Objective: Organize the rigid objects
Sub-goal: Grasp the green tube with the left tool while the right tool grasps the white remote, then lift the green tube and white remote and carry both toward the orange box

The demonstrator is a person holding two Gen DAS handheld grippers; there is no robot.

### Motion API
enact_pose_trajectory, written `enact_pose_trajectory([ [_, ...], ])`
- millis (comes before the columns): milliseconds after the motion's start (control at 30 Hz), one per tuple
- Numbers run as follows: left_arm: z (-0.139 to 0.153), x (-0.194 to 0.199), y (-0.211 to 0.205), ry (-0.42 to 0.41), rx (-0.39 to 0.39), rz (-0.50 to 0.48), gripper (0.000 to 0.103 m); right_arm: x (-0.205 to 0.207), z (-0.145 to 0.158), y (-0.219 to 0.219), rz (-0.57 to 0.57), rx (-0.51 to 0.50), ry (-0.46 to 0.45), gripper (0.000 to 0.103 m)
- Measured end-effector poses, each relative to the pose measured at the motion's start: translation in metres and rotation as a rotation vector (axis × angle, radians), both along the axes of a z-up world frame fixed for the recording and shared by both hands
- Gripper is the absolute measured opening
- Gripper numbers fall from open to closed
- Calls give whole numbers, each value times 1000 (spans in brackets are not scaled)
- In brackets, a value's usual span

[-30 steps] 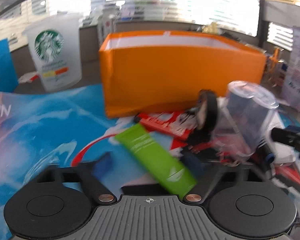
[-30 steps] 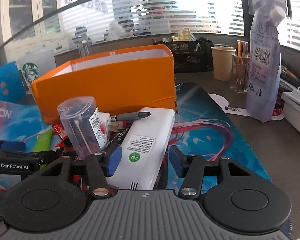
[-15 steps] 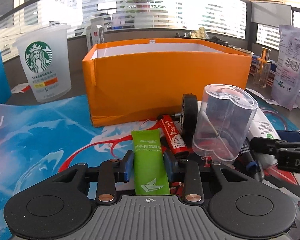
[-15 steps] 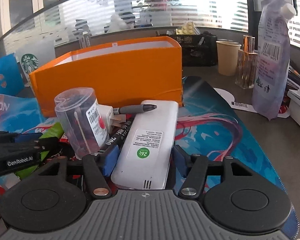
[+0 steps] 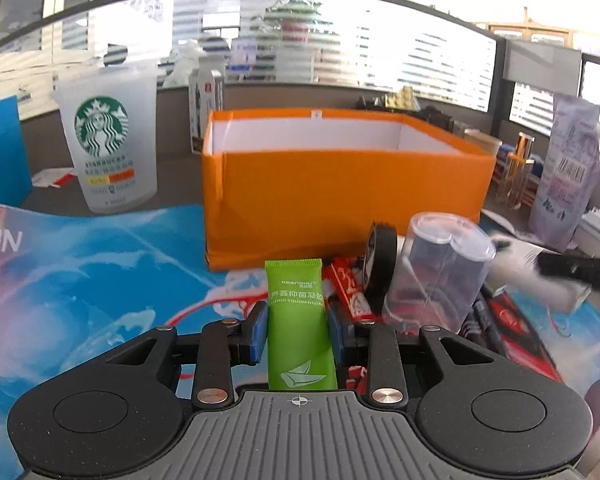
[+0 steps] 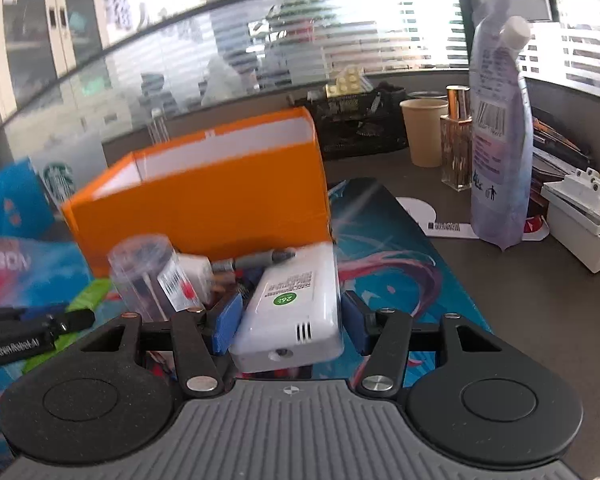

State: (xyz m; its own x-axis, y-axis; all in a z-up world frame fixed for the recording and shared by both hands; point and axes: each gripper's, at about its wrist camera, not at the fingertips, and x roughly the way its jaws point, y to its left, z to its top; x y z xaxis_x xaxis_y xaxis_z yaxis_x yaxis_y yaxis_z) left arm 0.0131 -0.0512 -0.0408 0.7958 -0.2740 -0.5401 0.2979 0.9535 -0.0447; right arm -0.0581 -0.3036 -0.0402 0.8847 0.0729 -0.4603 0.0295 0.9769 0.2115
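Orange box [image 5: 340, 188] sits open at the back of the desk [image 6: 520, 300], and the white inner walls we can see show nothing in it; its floor is hidden from both views, so we cannot rule out things lying low. We judge the task early: two pickups under way, nothing visibly stowed.

Left gripper [image 5: 298, 330] is narrowed onto the green tube [image 5: 298, 320], blue pads pressing both its sides, tube pointing toward the box. Right gripper [image 6: 290, 318] is closing around the white remote-like device [image 6: 296, 304]; its left pad touches the casing, a sliver of gap shows at the right pad, so the grip is not firm yet.

Left on the blue mat [image 5: 80, 272], just in front of the box: clear cotton-swab jar [image 5: 436, 272], black wheel [image 5: 382, 264] leaning beside it, red packet [image 5: 350, 292], grey marker [image 6: 260, 260], a small white block [image 6: 194, 272], and dark pens under the jar, too cluttered to count.

Starbucks cup [image 5: 108, 140] and purple pouch [image 6: 496, 128] stand well apart from the pile; we cannot tell whether they belong to the task.

Both held items need carrying over the near wall, then the pile.
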Motion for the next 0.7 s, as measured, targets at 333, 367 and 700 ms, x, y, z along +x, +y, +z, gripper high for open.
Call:
enact_pose_trajectory([
  [333, -4, 1, 4, 37, -24, 8, 29, 6, -14, 3, 51, 36, 46, 5],
  [367, -4, 1, 5, 38, -25, 10, 29, 5, -13, 5, 73, 38, 48, 11],
  [700, -4, 2, 4, 43, -35, 2, 29, 21, -32, 14, 47, 10, 132, 59],
])
